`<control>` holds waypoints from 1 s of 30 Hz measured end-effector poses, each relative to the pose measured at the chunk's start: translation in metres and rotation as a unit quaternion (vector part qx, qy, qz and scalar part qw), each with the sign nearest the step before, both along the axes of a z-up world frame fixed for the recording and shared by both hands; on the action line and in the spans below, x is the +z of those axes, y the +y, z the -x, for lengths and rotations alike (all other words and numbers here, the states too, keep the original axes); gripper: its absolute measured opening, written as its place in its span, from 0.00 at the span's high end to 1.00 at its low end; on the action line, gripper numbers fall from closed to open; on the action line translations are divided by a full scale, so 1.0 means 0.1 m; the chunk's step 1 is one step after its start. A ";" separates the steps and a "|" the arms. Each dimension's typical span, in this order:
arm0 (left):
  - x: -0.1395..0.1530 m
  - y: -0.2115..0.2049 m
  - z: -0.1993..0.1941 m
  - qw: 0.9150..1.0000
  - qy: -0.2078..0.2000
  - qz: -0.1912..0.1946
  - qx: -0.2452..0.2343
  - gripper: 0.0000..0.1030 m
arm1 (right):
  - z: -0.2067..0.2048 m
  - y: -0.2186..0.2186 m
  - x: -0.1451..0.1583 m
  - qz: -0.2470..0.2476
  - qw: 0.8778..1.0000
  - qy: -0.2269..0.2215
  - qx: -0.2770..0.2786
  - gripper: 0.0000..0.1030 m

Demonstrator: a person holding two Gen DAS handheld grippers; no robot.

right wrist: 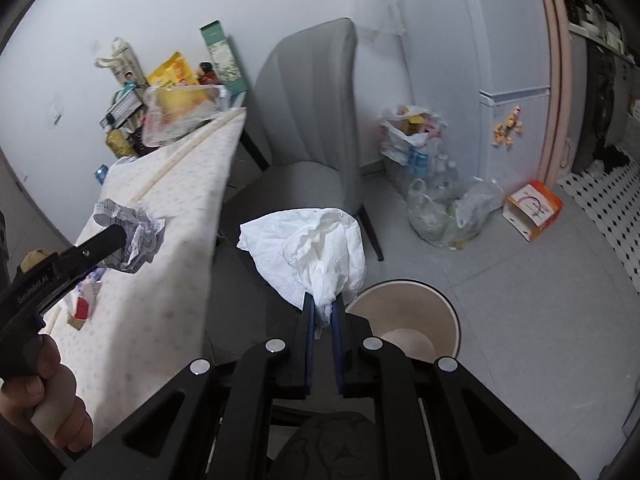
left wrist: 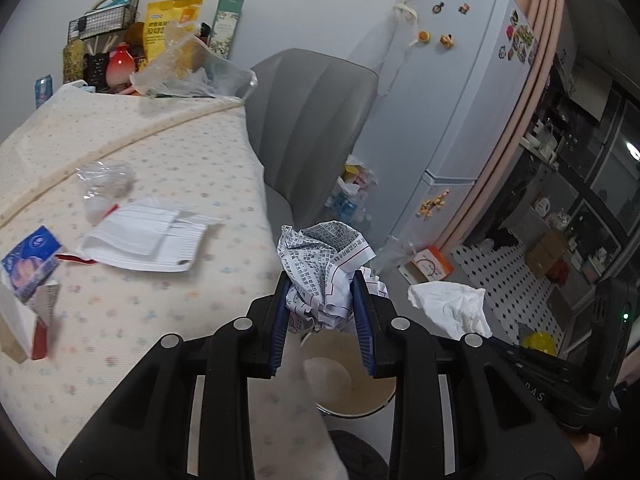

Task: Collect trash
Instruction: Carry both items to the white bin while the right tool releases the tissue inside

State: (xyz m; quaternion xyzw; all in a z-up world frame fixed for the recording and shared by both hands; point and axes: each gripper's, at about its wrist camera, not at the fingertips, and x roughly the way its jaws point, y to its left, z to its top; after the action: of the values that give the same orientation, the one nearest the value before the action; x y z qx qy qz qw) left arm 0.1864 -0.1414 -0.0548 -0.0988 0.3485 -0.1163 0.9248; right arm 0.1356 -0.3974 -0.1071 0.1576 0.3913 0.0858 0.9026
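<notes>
My left gripper (left wrist: 323, 300) has its jaws clenched on a printed paper ball (left wrist: 324, 264), above the bin (left wrist: 352, 384). My right gripper (right wrist: 322, 312) grips a white tissue (right wrist: 312, 240); the bin (right wrist: 408, 320) sits at 3 o'clock.

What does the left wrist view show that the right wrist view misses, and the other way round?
Only the left wrist view: flat lined white paper, a blue packet and crumpled clear plastic left on the table. Only the right wrist view: the hand holding the left gripper, and the whole bag of bottles on the floor. Both show the crumpled printed paper in the left gripper, the white tissue in the right gripper, the cream bin below and the grey chair.
</notes>
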 end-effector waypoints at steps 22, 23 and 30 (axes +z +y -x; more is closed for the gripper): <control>-0.42 -0.28 -0.40 0.997 0.070 -0.014 -0.004 0.71 | -0.81 -0.47 -1.09 -0.030 0.994 0.083 -0.057 0.41; -0.43 -0.29 -0.41 0.997 0.071 -0.015 -0.006 0.71 | -0.80 -0.49 -1.12 -0.032 0.994 0.087 -0.059 0.41; -0.46 -0.52 -0.52 0.997 0.076 -0.021 -0.025 0.71 | -0.50 -0.77 -1.14 -0.062 0.990 0.087 -0.087 0.38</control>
State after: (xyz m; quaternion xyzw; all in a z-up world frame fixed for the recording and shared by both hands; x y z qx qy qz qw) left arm 0.2381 -0.1934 -0.1006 -0.0786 0.4227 -0.1244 0.8943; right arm 0.1853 -0.4749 -0.2210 0.2534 0.4474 0.0166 0.8575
